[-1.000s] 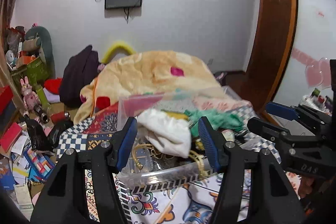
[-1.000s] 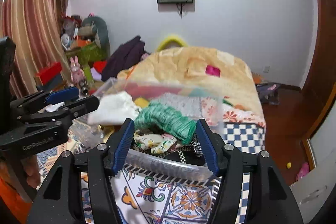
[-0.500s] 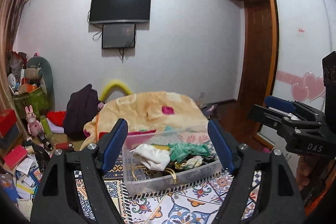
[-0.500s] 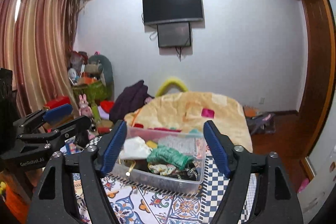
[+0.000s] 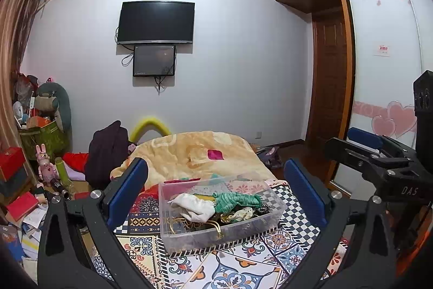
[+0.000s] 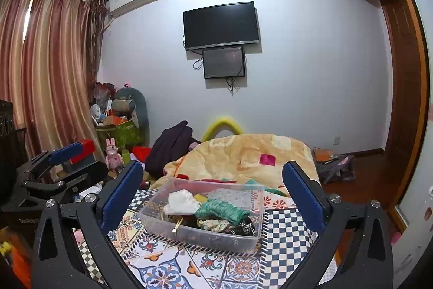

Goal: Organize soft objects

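A clear plastic bin [image 5: 194,240] sits on the patterned bed cover [image 5: 243,267]; it also shows in the right wrist view [image 6: 216,240]. It holds a white cloth [image 5: 193,206], a green knit piece [image 5: 235,200], a pale floral scrunchie [image 5: 242,213] and gold chains. The white cloth [image 6: 181,201] and the green piece [image 6: 220,210] show from the right too. My left gripper [image 5: 215,192] is open and empty, well back from the bin. My right gripper [image 6: 212,194] is open and empty, likewise back from it.
A peach blanket [image 5: 194,151] is heaped behind the bin. A dark garment [image 5: 107,153] and floor clutter with a pink rabbit toy [image 5: 44,164] lie left. A wardrobe with a sliding door [image 5: 384,72] stands right. The wall carries a TV [image 5: 155,22].
Both grippers have pulled back and up from the bin and opened wider. The bin now looks small and far; the whole room has come into view.
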Demonstrator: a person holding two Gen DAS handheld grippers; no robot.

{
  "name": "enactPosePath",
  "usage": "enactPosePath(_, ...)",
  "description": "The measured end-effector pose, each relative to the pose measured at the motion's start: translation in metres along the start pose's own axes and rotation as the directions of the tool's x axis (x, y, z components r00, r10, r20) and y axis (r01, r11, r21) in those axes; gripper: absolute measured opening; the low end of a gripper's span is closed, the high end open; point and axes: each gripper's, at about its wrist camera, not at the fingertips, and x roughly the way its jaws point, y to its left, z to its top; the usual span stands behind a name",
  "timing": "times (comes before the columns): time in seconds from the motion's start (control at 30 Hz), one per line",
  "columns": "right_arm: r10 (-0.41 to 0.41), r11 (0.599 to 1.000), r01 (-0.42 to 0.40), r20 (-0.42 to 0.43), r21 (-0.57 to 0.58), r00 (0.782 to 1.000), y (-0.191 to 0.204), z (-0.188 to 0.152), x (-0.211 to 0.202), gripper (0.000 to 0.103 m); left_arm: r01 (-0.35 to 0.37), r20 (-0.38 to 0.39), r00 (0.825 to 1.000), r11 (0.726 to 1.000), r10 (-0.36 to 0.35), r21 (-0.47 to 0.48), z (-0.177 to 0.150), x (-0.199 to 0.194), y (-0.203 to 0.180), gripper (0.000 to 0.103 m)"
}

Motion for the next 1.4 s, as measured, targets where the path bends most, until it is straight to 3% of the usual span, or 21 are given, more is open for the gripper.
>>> enactPosePath(1.4,-0.014,1.000,0.014,-0.001,-0.019,1.000,0.0009,-0.0041,-0.0090,0.103,0.003,-0.020,1.000,1.000,-0.004,-0.025,-0.0017,0.0024,0.0006,0.103)
